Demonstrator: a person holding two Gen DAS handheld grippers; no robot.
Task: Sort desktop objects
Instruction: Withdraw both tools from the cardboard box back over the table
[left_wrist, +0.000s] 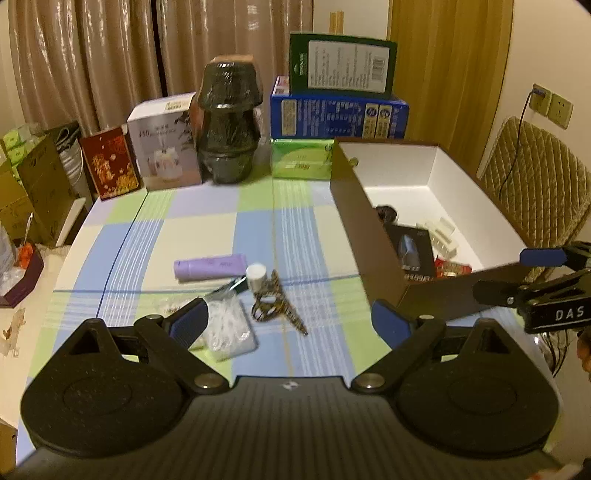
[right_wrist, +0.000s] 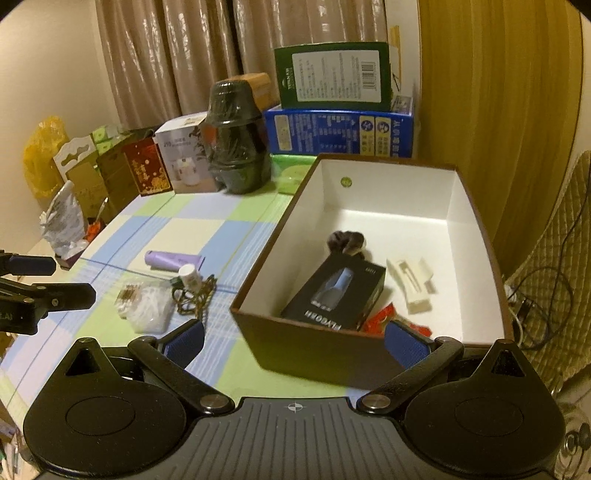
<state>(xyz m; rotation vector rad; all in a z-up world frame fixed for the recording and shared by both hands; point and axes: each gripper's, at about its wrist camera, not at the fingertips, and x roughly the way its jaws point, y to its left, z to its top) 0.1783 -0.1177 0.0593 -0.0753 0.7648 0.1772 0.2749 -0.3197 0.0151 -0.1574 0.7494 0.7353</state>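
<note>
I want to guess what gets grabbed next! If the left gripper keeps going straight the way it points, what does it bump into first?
Probably the tiger-striped scissors on the checked tablecloth, right between the open left gripper fingers. The clear bag of white bits sits close beside its left finger, so depth makes it hard to be sure.

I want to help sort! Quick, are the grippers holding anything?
Left gripper: open, holding nothing.
Right gripper: open, holding nothing.

A table under a checked cloth (left_wrist: 207, 236) carries a brown open box (left_wrist: 364, 236). Left of the box lie tiger-patterned scissors (left_wrist: 275, 304), a white-capped bottle (left_wrist: 255, 277), a purple tube (left_wrist: 210, 266) and a clear packet (left_wrist: 227, 325); beyond the box, cartons line the far edge.
</note>
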